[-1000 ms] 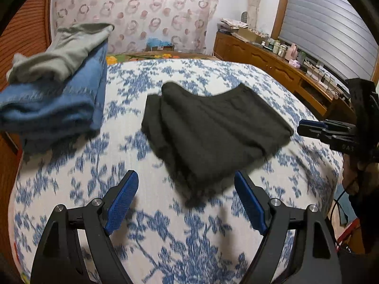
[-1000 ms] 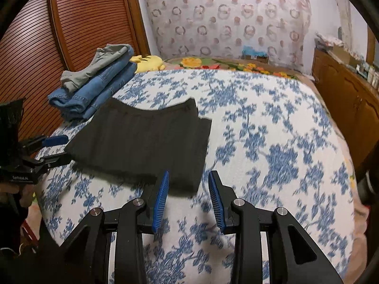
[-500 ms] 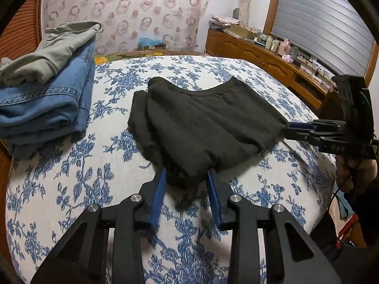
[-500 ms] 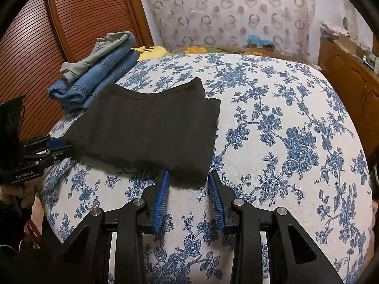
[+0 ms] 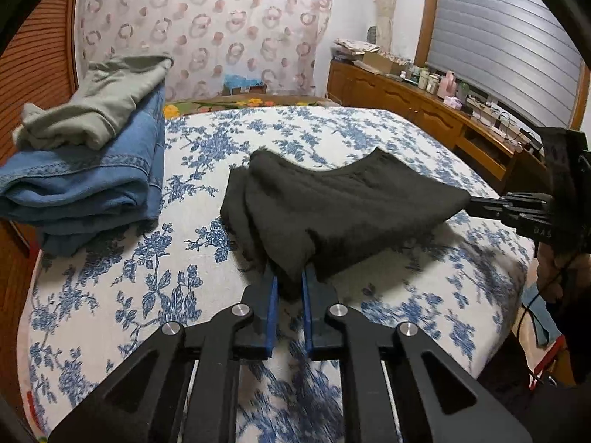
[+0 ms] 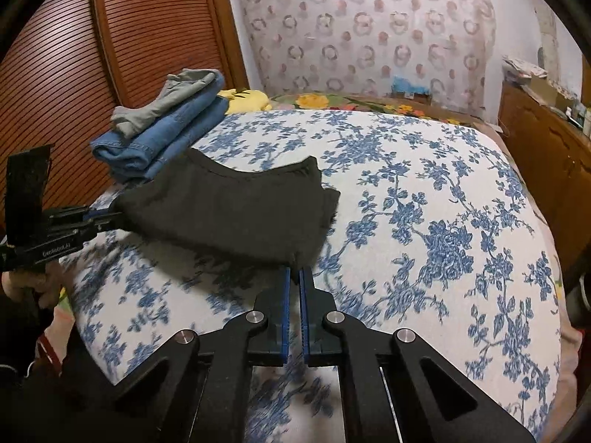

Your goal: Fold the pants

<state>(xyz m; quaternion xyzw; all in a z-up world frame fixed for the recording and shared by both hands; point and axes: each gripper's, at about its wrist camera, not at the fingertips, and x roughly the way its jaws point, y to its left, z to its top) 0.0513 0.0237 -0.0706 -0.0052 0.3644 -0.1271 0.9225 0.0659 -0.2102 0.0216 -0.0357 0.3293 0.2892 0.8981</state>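
Folded black pants (image 5: 343, 214), near corners raised

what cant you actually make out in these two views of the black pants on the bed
- Left wrist view: left gripper pad tips, buried under the folded black fabric pants.
- Right wrist view: right gripper tips, hidden by the pants' near corner.
- Both views: blue floral bedsheet near the lens, smeared by blur.

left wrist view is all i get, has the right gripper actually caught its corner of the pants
Observer: Yes. Its own camera shows the right gripper shut on the near corner of the black pants, pads pinching the fabric.
Operator: anything hidden behind the jeans stack
Observer: A yellow soft toy lies just behind the folded jeans, at the head of the bed.
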